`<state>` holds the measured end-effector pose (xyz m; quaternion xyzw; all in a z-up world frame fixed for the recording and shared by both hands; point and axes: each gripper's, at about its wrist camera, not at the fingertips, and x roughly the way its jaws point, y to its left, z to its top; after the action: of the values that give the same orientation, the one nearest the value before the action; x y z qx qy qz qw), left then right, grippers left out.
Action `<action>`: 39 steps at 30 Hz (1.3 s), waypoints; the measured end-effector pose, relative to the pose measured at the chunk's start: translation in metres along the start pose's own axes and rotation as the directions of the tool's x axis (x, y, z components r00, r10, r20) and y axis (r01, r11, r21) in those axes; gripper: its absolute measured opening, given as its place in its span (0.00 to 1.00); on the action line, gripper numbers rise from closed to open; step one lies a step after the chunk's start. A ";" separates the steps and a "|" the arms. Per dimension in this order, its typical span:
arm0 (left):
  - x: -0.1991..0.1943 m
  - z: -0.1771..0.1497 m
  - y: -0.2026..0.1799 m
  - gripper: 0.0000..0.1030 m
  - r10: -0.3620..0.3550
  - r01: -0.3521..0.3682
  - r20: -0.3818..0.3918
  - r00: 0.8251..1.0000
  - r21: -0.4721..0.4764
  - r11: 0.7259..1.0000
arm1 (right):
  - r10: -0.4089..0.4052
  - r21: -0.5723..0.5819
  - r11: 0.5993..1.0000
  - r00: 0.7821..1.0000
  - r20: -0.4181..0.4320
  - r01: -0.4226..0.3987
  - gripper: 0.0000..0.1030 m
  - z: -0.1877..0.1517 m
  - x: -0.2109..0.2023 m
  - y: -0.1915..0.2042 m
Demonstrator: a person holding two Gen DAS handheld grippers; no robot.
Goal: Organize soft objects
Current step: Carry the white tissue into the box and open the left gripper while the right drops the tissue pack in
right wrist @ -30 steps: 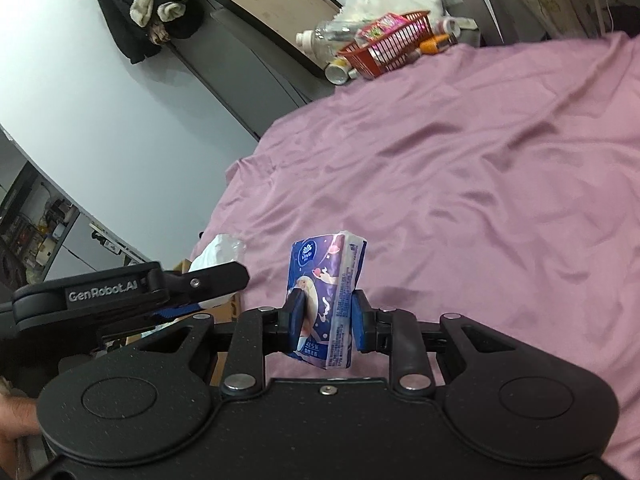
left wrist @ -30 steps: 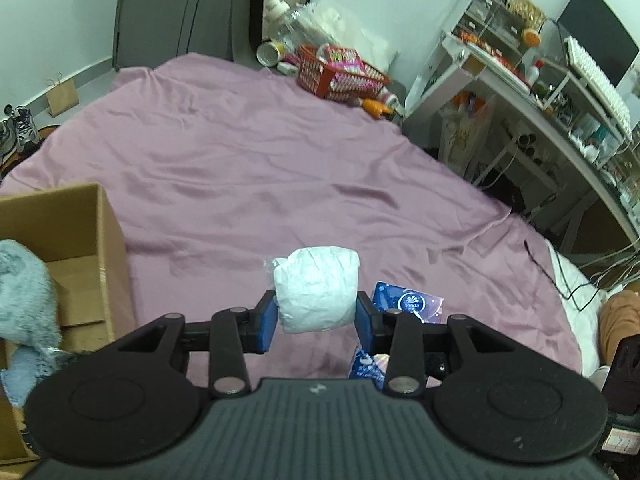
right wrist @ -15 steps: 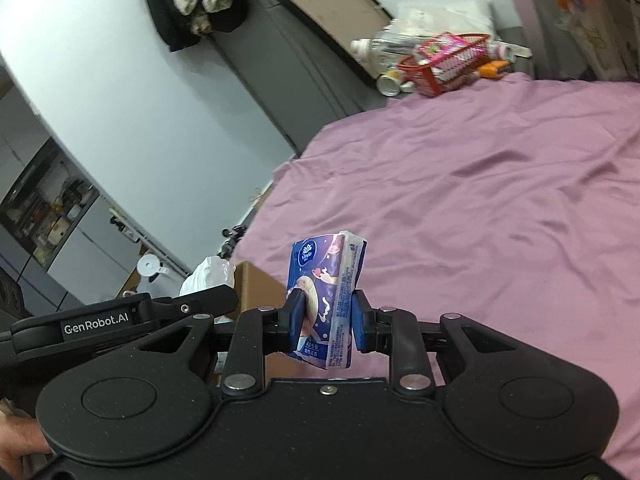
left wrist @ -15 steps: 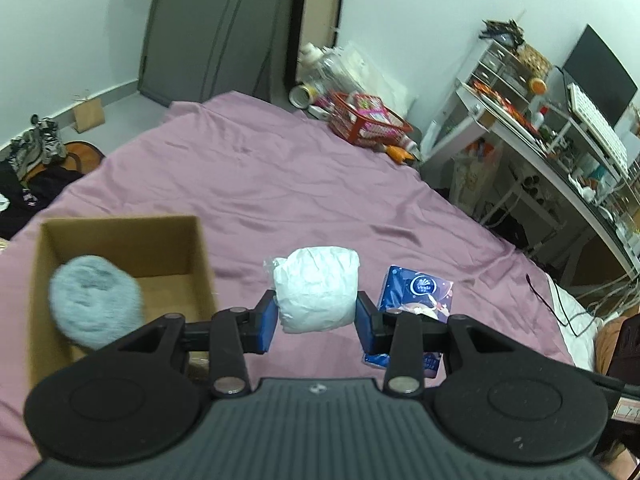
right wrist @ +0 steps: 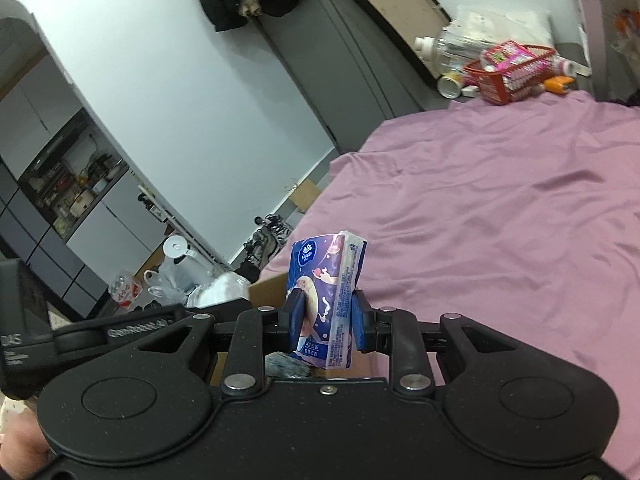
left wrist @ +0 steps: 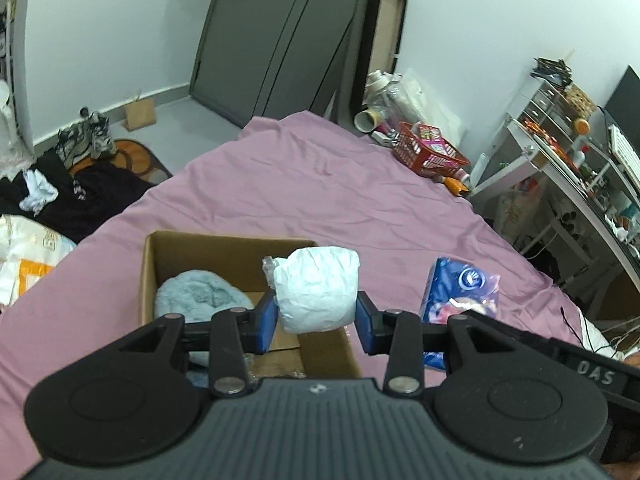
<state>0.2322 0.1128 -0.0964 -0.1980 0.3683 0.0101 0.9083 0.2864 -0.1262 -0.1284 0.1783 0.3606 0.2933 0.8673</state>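
My left gripper is shut on a white wrapped soft bundle, held above the right side of an open cardboard box on the purple bed. A fluffy grey-blue soft item lies inside the box. My right gripper is shut on a blue tissue pack, upright between the pads. The left wrist view also shows that tissue pack, to the right of the box. In the right wrist view the box edge peeks out behind the pack, and the other gripper's black body sits at left.
The purple bedsheet stretches ahead. A red basket with packets and bottles sits at the bed's far end. A cluttered desk stands on the right. Dark clothes and shoes lie on the floor at left.
Both grippers have swung left with their loads; the cardboard box has come from the left edge to under the left gripper. The white bundle now hangs over the box.
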 end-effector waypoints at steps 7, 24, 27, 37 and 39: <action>0.013 -0.007 0.014 0.38 -0.028 0.026 -0.031 0.999 -0.062 0.998 | 0.005 -0.024 1.000 1.000 -0.007 -0.006 0.24 0.006 0.012 0.014; -0.003 -0.005 0.056 0.52 0.056 -0.055 0.002 0.998 -0.188 0.981 | 0.022 -0.069 0.997 0.997 -0.070 -0.027 0.30 0.006 0.064 0.043; -0.013 -0.003 0.063 0.54 0.085 -0.081 0.008 0.996 -0.210 0.974 | 0.021 -0.057 0.998 0.995 -0.099 -0.026 0.38 0.004 0.073 0.044; -0.033 -0.005 0.060 0.77 0.179 -0.170 0.033 0.983 -0.184 0.968 | -0.030 -0.036 0.999 0.996 -0.082 0.028 0.78 0.002 0.043 0.029; -0.034 -0.005 0.053 0.78 0.182 -0.176 0.028 0.983 -0.158 0.972 | -0.041 -0.046 0.998 0.996 -0.076 0.038 0.80 0.003 0.035 0.027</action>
<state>0.1953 0.1645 -0.0957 -0.2338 0.3634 0.1247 0.8932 0.2986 -0.0835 -0.1307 0.1402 0.3905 0.2907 0.8622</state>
